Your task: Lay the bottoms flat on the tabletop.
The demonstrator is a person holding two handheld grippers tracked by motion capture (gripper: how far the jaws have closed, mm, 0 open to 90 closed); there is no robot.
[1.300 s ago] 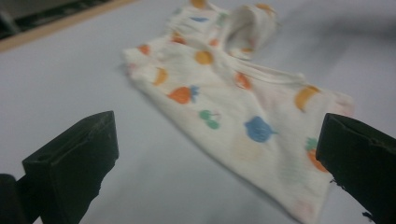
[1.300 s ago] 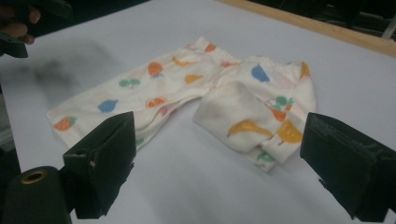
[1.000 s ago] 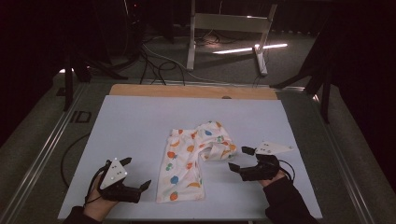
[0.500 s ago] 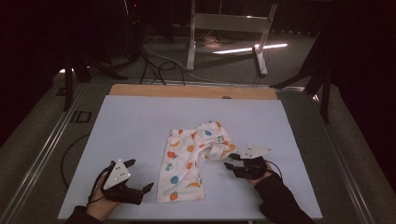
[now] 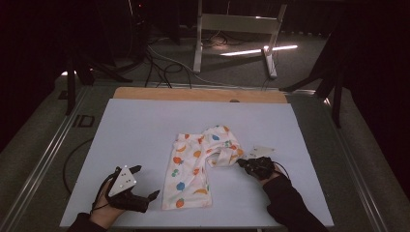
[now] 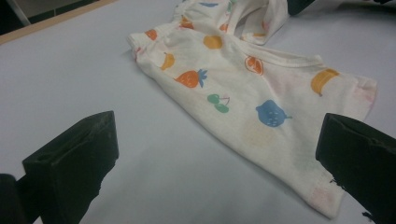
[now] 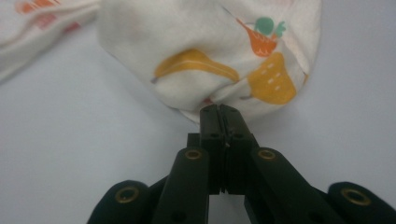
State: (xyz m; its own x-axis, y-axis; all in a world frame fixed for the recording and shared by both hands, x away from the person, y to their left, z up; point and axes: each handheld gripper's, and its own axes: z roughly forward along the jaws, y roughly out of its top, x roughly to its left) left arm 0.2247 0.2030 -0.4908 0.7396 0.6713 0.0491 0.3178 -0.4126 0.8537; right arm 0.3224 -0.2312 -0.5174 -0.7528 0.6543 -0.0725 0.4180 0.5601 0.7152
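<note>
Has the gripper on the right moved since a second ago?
Yes. The right gripper has slid left toward the printed trousers, and its jaws have just been closing, now pinching the cloth's edge.

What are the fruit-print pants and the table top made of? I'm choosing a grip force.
The fruit-print pants look like soft, thin matte cloth, probably cotton knit: they crease and bunch where the right tool pinches them. The table top looks like a smooth, pale, faintly glossy sheet, perhaps plastic or laminate.

My two matte-black plastic grippers (image 5: 145, 198) (image 5: 240, 163) carry brass-ringed screws, grey three-cornered plates and thin black cables; my sleeves (image 5: 290, 205) are dark.
</note>
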